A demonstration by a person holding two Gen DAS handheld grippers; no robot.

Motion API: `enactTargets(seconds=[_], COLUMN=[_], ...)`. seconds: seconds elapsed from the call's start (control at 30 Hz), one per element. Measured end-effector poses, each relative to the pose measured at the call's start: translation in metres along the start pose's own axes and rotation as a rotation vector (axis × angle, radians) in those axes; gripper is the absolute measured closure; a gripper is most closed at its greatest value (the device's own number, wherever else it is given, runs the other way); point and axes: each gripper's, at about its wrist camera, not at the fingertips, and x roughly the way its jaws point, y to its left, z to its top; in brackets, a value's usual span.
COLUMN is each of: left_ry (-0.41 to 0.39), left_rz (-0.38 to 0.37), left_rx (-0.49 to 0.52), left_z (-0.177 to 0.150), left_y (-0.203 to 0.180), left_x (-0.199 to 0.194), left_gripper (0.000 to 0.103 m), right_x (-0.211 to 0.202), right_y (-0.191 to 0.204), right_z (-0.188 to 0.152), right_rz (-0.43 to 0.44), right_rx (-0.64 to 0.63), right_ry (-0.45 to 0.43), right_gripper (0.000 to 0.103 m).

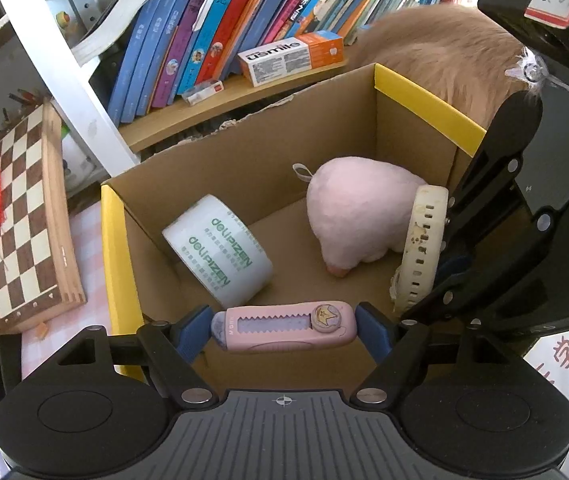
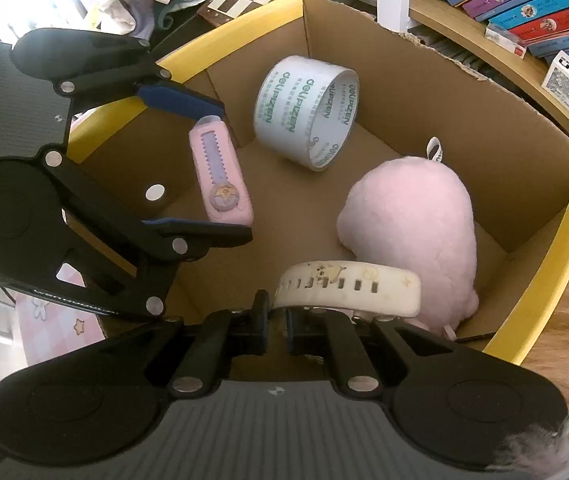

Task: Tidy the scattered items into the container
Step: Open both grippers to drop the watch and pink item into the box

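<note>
A cardboard box (image 1: pixel 336 120) with yellow rim tape stands in front of a bookshelf; it also shows in the right wrist view (image 2: pixel 404 92). Inside lie a white tape roll (image 1: pixel 216 252) (image 2: pixel 304 112) and a pink plush toy (image 1: pixel 356 216) (image 2: pixel 412 224). My left gripper (image 1: pixel 284 330) (image 2: pixel 204 164) is shut on a pink utility knife (image 1: pixel 284 330) (image 2: pixel 220 176), held by its two ends over the box's near left side. My right gripper (image 2: pixel 276 320) (image 1: pixel 444 248) is shut on a cream round fan-like disc (image 2: pixel 348 288) (image 1: pixel 420 248), held on edge beside the plush.
A chessboard (image 1: pixel 24 216) leans to the left of the box on a pink checked cloth (image 1: pixel 84 240). A shelf of books (image 1: pixel 212 32) and a toothpaste carton (image 1: pixel 288 56) are behind the box. A tan furry mass (image 1: pixel 444 52) lies past the box's right wall.
</note>
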Motion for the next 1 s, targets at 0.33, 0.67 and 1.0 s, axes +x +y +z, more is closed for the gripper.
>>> enactTargets(seconds=[0.33,0.67,1.0], left_ry=[-0.071,-0.194,-0.286], left_rz=[0.019,0.038,0.071], left_rx=[0.024,0.063,0.037], left_z=[-0.001,-0.003,-0.027], left_y=[-0.004,-0.023,-0.027], left_x=[-0.024,-0.065,-0.11], left_gripper=[0.021,0.016,0.016], right_x=[-0.037,-0.08,-0.113], right_y=[-0.002,0.016,0.063], right_z=[-0.003,-0.011,-0.027], right_rz=[0.009,-0.035,-0.12], right_rx=[0.061,0.101,0.084], right_ry=[-0.093,-0.206,-0.317], right_gripper=[0.063,0.058,0.057])
